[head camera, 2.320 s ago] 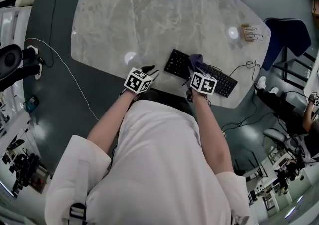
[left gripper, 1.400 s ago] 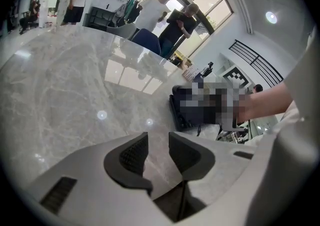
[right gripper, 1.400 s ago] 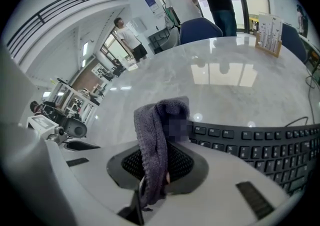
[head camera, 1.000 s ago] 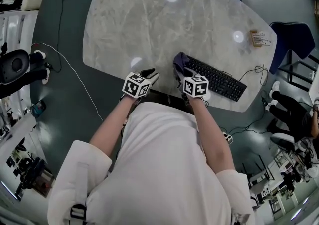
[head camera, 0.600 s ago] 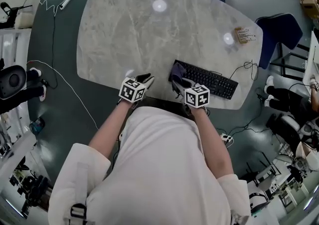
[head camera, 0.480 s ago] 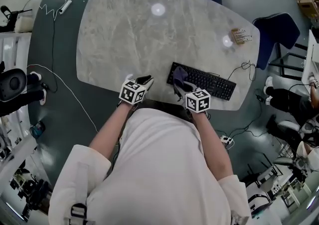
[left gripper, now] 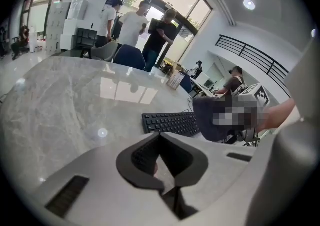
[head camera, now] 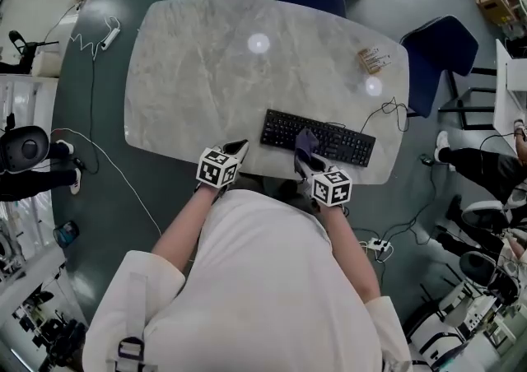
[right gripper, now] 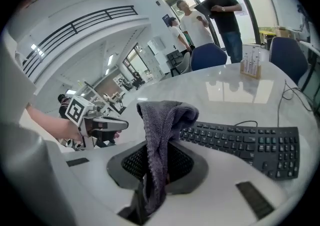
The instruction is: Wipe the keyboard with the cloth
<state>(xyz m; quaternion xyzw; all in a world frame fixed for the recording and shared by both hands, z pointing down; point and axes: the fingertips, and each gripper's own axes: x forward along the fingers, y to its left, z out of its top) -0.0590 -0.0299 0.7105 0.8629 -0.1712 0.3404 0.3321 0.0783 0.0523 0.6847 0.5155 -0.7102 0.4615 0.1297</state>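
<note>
A black keyboard (head camera: 317, 136) lies near the front edge of the marble table (head camera: 198, 66), right of the middle. My right gripper (head camera: 303, 165) is shut on a dark grey-purple cloth (head camera: 306, 142), which sticks up from the jaws over the keyboard's near edge. In the right gripper view the cloth (right gripper: 162, 135) rises from between the jaws of that gripper (right gripper: 155, 180), with the keyboard (right gripper: 245, 142) behind it. My left gripper (head camera: 239, 146) hangs over the table's front edge, left of the keyboard, shut with nothing in it. In its own view the left gripper (left gripper: 161, 167) has its jaws together, and the keyboard (left gripper: 167, 122) lies ahead of them.
A small rack of items (head camera: 373, 58) stands at the table's far right corner. The keyboard's cable (head camera: 387, 109) runs off the right edge. A blue chair (head camera: 440, 53) stands to the right. Several people (left gripper: 145, 25) stand beyond the far side.
My right gripper has lifted the cloth off the keyboard's left end and drawn back toward me. The left gripper has also risen and drawn back, and its jaws have closed.
</note>
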